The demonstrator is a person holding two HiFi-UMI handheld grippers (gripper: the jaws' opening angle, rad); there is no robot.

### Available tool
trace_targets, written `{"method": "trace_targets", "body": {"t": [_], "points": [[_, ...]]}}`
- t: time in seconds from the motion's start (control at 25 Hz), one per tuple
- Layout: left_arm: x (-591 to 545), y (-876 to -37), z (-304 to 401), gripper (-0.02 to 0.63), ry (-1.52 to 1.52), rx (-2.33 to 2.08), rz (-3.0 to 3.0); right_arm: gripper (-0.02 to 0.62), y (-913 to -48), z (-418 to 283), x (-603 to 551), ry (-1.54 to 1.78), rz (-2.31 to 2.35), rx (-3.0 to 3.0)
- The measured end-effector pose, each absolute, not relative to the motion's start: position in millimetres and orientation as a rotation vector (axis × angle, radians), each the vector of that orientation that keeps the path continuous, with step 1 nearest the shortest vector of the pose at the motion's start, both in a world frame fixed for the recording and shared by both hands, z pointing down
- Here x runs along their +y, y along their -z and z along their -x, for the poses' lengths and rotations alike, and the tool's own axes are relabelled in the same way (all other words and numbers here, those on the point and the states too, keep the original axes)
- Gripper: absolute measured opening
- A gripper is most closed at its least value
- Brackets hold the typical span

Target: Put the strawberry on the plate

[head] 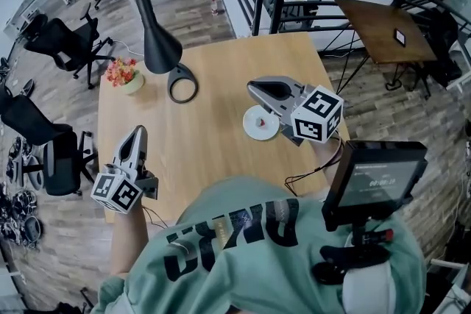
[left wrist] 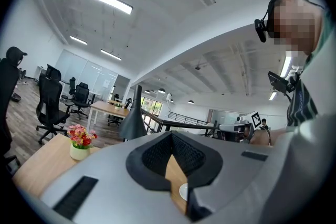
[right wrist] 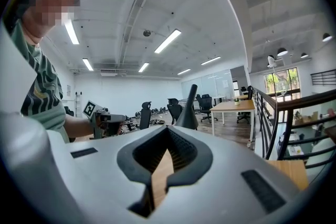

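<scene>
Already plated: strawberry [head: 259, 120] rests on the white plate [head: 254, 133]

Just beside the plate, the right gripper [head: 251, 88] is closed on nothing. Well left of the plate, the left gripper [head: 138, 131] is likewise closed and empty.

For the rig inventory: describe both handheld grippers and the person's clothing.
The left gripper and right gripper are grey tapered shells with black ribbed pads. Each carries a white cube with black square markers. Thin dark cables trail off them. The person wears a pale green top with dark lettering.
</scene>
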State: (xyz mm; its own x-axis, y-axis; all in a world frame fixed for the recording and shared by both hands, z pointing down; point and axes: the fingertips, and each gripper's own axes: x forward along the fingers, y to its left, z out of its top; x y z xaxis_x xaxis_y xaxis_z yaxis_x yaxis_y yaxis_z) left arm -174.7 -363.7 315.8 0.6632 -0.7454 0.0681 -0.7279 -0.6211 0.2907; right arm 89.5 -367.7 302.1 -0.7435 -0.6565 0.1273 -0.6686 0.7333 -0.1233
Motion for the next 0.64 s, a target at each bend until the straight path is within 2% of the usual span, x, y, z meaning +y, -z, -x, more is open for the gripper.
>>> {"method": "trace_targets", "body": {"t": [0.64], "points": [[-358.0,-315.7,180.7,0.003,0.1,-1.169,-2.583,0.005,-298.6,-83.9,-361.9,-0.236,-1.082,-2.85]]}}
